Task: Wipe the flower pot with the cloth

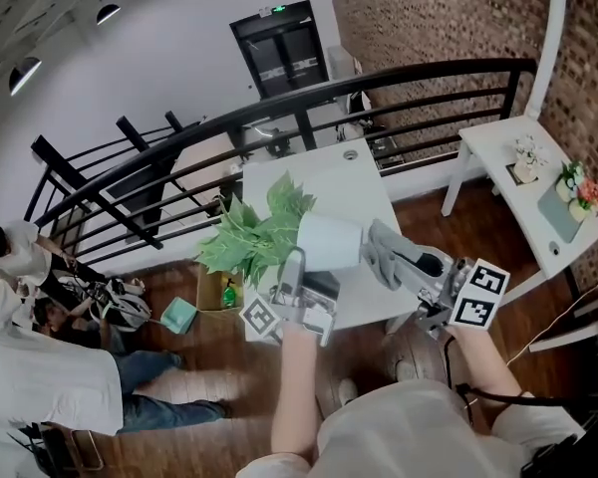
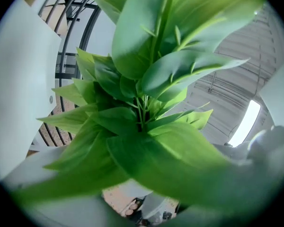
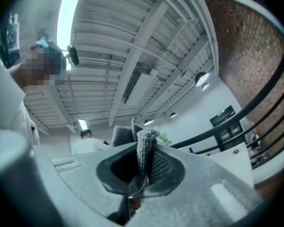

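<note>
A white flower pot lies tipped on its side above the white table, its green plant pointing left. My left gripper reaches up from below and grips the pot near its rim. In the left gripper view the plant's leaves fill the picture and hide the jaws. A grey cloth hangs against the pot's base on the right, pinched in my right gripper. The right gripper view shows the cloth bunched upright between the jaws of the right gripper.
A black railing runs behind the table. A second white table with small flower ornaments stands at the right. People sit on the floor at the left, near a teal object and a cardboard box.
</note>
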Action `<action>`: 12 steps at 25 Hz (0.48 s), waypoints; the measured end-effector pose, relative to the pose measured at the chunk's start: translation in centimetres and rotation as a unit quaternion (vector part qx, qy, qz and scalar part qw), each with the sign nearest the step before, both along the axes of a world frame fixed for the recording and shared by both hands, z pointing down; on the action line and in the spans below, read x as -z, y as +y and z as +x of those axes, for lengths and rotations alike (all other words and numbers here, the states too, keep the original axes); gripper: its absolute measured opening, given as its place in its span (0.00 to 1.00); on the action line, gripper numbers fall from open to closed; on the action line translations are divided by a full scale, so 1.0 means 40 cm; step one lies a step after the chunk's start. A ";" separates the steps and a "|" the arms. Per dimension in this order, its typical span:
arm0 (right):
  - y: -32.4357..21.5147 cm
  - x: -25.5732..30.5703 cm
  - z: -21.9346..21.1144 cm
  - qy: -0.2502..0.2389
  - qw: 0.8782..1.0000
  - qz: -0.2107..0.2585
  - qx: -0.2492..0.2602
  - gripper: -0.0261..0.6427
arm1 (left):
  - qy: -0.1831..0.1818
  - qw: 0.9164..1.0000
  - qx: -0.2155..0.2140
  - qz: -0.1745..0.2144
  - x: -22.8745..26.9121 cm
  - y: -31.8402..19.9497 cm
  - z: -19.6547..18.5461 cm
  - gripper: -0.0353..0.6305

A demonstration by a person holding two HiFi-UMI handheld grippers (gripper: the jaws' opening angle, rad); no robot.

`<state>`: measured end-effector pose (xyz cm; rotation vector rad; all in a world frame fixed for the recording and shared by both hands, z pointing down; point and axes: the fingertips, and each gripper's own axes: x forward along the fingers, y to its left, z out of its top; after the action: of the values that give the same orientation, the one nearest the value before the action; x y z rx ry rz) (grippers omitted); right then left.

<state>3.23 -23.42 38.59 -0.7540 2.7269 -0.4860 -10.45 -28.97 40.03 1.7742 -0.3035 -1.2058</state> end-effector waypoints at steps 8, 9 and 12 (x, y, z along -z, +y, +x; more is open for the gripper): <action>-0.123 -0.131 0.000 0.081 0.989 -0.039 -0.113 0.03 | 0.014 1.000 -0.008 0.016 0.009 0.024 -0.001 0.83; -0.124 -0.139 -0.017 0.088 0.989 -0.040 -0.112 0.03 | 0.015 1.000 -0.009 0.013 0.004 0.024 -0.001 0.83; -0.116 -0.127 -0.055 0.085 0.992 -0.035 -0.091 0.03 | 0.004 1.000 -0.006 0.002 -0.004 0.015 0.006 0.83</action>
<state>1.04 -28.08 43.68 -1.0995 2.7704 -0.5000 -10.21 -28.37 40.21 1.7726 -0.2852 -1.2053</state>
